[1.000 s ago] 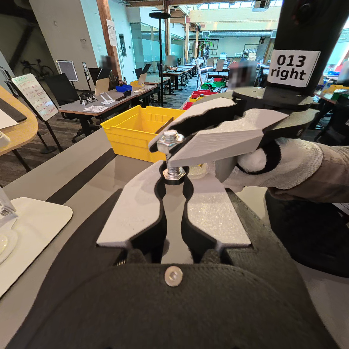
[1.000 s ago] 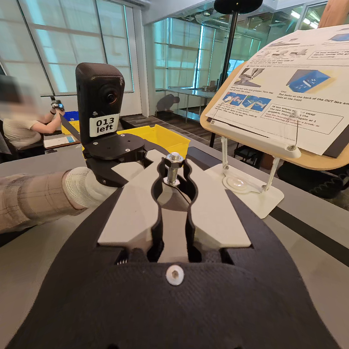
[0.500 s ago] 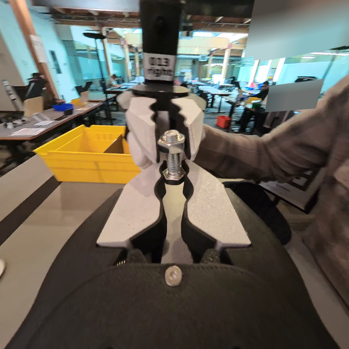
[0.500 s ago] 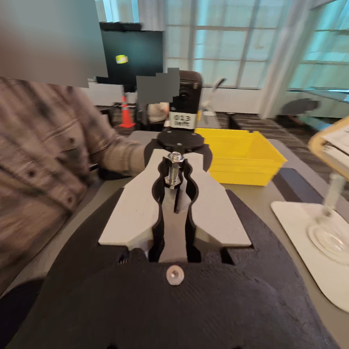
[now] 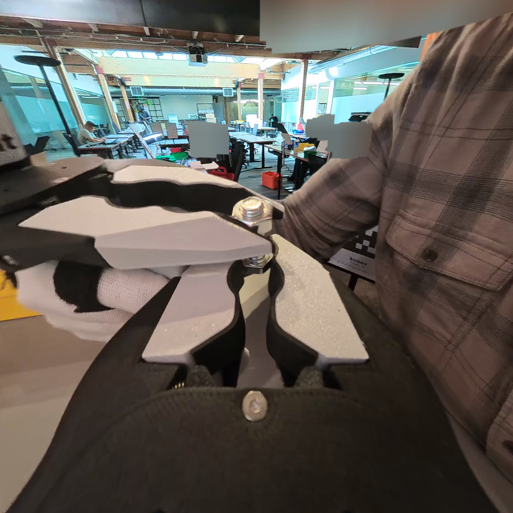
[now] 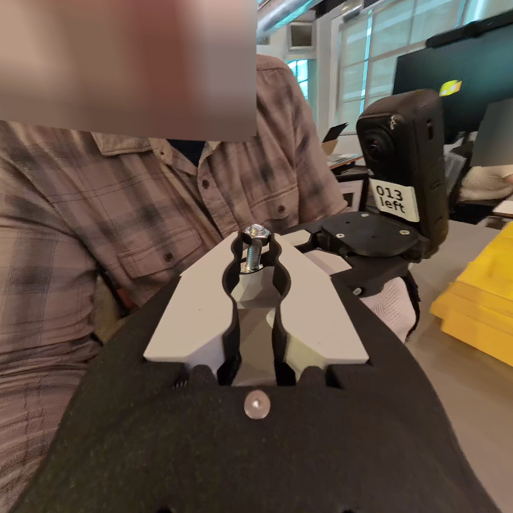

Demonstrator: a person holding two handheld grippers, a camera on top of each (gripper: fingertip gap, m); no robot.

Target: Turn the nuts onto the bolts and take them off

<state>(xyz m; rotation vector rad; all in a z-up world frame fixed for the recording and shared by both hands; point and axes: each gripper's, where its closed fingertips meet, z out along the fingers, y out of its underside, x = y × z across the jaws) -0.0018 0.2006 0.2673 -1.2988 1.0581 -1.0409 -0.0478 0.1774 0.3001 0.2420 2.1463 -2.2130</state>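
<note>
Two tools share one bolt [image 6: 254, 256]: left tool [image 5: 256, 265] pinches its head, right tool [image 6: 256, 238] pinches one nut [image 6: 257, 235].

In the left wrist view the right tool [image 5: 251, 222] crosses in front of the bolt [image 5: 256, 259], hiding most of its shaft and its far finger. The yellow bin [image 5: 11, 302] is cut off by the left edge. In the right wrist view the left tool [image 6: 249, 273] sits mostly behind the right tool's fingers [image 6: 200, 313], so its grip on the bolt head cannot be seen, and the plaid shirt [image 6: 83, 222] is motion-blurred.
</note>
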